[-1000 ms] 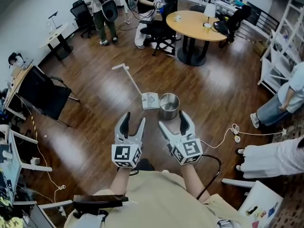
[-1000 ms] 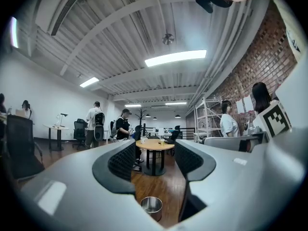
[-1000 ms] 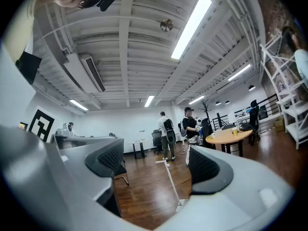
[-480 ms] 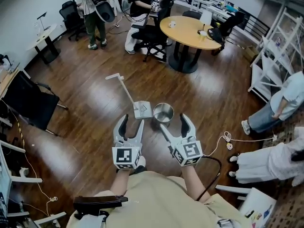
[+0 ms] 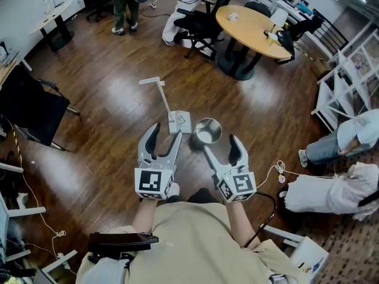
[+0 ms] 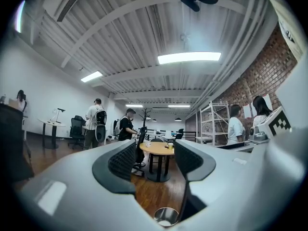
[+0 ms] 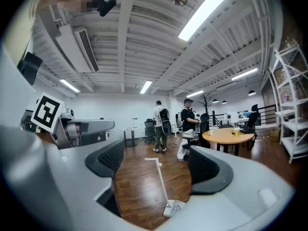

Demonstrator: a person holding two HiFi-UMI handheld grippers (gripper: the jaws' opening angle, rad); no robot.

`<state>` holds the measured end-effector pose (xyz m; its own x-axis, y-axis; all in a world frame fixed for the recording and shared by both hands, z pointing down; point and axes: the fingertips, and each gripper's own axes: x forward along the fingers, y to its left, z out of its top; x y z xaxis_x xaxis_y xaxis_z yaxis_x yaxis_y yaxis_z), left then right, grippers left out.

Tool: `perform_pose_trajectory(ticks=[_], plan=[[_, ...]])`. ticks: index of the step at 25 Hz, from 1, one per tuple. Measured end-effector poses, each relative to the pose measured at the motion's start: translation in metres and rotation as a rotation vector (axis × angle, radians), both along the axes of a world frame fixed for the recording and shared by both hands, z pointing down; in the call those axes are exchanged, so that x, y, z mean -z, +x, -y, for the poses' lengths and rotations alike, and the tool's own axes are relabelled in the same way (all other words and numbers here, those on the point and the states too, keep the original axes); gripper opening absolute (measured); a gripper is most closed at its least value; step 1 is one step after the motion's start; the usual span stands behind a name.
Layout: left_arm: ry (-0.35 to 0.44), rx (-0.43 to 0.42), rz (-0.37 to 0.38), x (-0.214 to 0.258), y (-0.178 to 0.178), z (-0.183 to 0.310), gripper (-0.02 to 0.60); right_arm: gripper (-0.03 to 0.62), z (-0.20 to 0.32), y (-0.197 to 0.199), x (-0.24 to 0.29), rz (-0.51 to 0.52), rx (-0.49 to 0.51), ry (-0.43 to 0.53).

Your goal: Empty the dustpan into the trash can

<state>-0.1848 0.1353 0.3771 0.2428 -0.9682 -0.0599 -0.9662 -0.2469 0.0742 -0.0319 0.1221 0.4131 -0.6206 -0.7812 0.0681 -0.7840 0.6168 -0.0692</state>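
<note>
Dustpan point(image 5: 179, 122) on floor point(image 5: 106, 129); fingers point(image 6: 120, 165) of left gripper point(image 5: 166, 131), right gripper point(image 5: 219, 147) apart, empty.

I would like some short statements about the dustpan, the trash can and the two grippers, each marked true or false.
1. The dustpan rests on the floor beside the trash can. True.
2. The left gripper holds the dustpan. False: its fingers stand apart and empty.
3. The trash can stands upright. True.
4. The right gripper is shut on the trash can. False: it is open and holds nothing.
</note>
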Motion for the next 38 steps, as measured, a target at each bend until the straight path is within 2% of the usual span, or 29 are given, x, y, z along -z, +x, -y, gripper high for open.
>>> perform_pose_trajectory(ticks=[4,9,13,16,19,22,24,30,33,35,38], plan=[[-0.044,-0.002,-0.004,-0.017,0.000,0.028,0.232,0.408,0.031,0.013,-0.007,0.005,-0.039,-0.029],[-0.096,-0.026,-0.001,-0.038,0.022,0.078,0.233,0.408,0.081,0.036,-0.021,0.023,-0.070,-0.045],[-0.134,-0.038,0.015,-0.039,0.044,0.138,0.258,0.408,0.147,0.072,-0.026,0.049,-0.096,-0.057],[-0.136,-0.029,0.028,-0.038,0.062,0.182,0.258,0.408,0.198,0.099,-0.020,0.071,-0.108,-0.032],[-0.131,-0.023,0.052,-0.033,0.085,0.223,0.258,0.408,0.239,0.110,-0.013,0.088,-0.091,-0.013],[-0.172,-0.019,0.084,-0.041,0.103,0.247,0.258,0.408,0.263,0.112,-0.022,0.107,-0.049,-0.045],[-0.206,-0.004,0.103,-0.052,0.102,0.255,0.258,0.408,0.274,0.110,-0.035,0.114,-0.023,-0.076],[-0.339,0.049,0.153,-0.100,0.043,0.272,0.258,0.408,0.301,0.086,-0.053,0.109,0.006,-0.110],[-0.471,0.055,0.181,-0.136,-0.004,0.286,0.276,0.408,0.318,0.074,-0.055,0.102,-0.015,-0.120],[-0.568,0.056,0.227,-0.162,-0.040,0.295,0.284,0.408,0.321,0.060,-0.056,0.090,-0.008,-0.124],[-0.675,0.022,0.357,-0.199,-0.092,0.310,0.293,0.408,0.321,0.034,-0.061,0.073,0.003,-0.139]])
